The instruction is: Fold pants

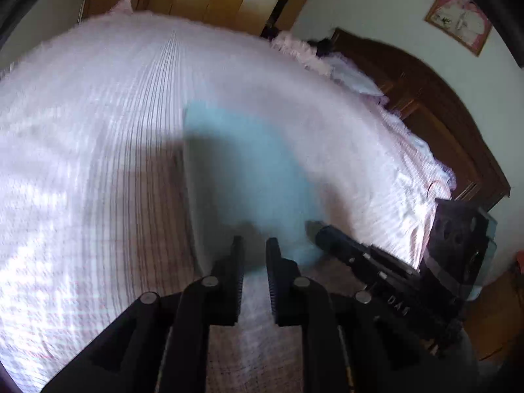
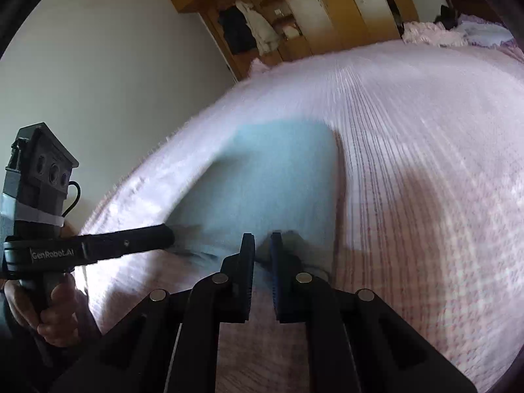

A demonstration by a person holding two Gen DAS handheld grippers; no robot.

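Light blue pants (image 1: pixel 242 163) lie flat on a pink striped bedspread (image 1: pixel 98 131), with their near edge at my fingertips. In the left wrist view my left gripper (image 1: pixel 254 249) is shut on that near edge, and blue cloth shows between its fingers. My right gripper (image 1: pixel 316 229) pinches the same edge a little to the right. In the right wrist view the pants (image 2: pixel 271 170) stretch away from my right gripper (image 2: pixel 263 245), which is shut on a raised fold of the hem. The left gripper (image 2: pixel 168 234), held by a hand (image 2: pixel 55 311), grips the puckered edge on the left.
A dark wooden headboard (image 1: pixel 442 114) and pillows (image 1: pixel 347 75) are on the right in the left wrist view. A wooden wardrobe (image 2: pixel 327 9) with hanging clothes stands beyond the bed, beside a white wall (image 2: pixel 114 65). A framed picture (image 1: pixel 458 19) hangs above the headboard.
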